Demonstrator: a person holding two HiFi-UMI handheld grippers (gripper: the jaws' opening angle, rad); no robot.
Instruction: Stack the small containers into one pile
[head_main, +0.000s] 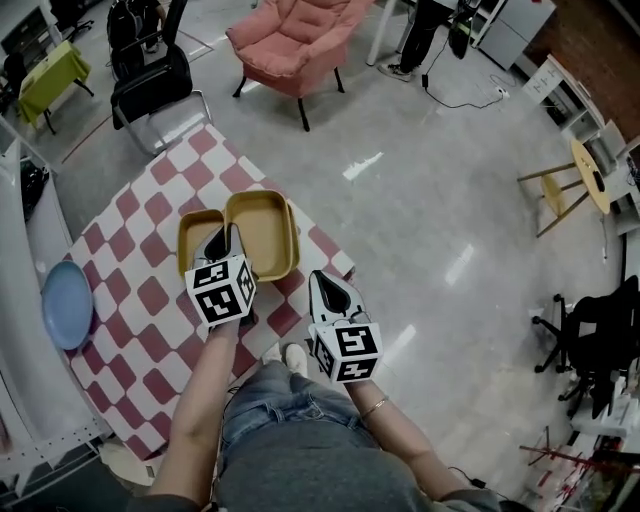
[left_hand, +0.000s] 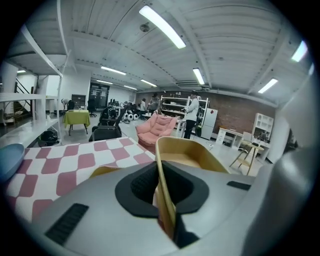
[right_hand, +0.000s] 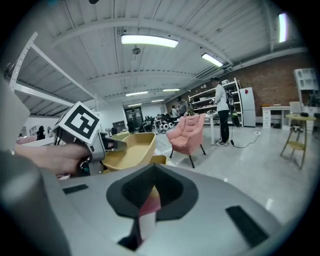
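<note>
A large yellow container (head_main: 262, 232) hangs tilted over the red-and-white checked table (head_main: 150, 290), and my left gripper (head_main: 226, 243) is shut on its near rim. In the left gripper view that rim (left_hand: 165, 192) runs straight between the jaws. A second yellow container (head_main: 194, 232) sits on the cloth just to its left, partly behind the gripper. My right gripper (head_main: 323, 286) hovers at the table's right edge, jaws shut with nothing in them. The right gripper view shows the held container (right_hand: 131, 150) up at the left, with another yellow one (right_hand: 159, 159) below it.
A blue plate (head_main: 67, 303) lies at the table's left edge. Beyond the table stand a pink armchair (head_main: 295, 40) and a black chair (head_main: 150, 80). A wooden stool (head_main: 575, 180) is far right. A person's legs (head_main: 420, 35) stand at the top.
</note>
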